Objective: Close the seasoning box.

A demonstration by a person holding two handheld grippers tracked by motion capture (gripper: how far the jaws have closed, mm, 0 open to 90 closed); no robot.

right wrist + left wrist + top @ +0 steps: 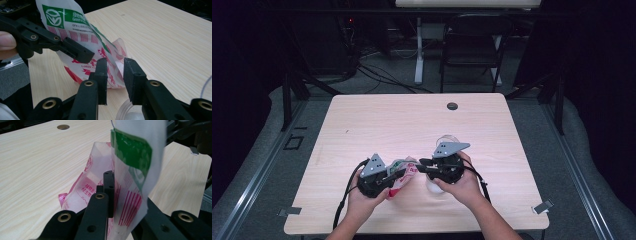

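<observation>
We have the left claw point(110, 192) clamped on the plastic packet point(82, 35), lifted off the desk point(412, 120), while our right claw point(115, 72), jaws apart around its lower edge, has yet to close, so opening it above the clear container point(130, 112) looks barely begun.

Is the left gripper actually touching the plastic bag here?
Touching. In the left gripper view, the left gripper has its jaws closed on the plastic bag, with the film pinched between them. The right gripper view shows it clamped on the bag too.
</observation>
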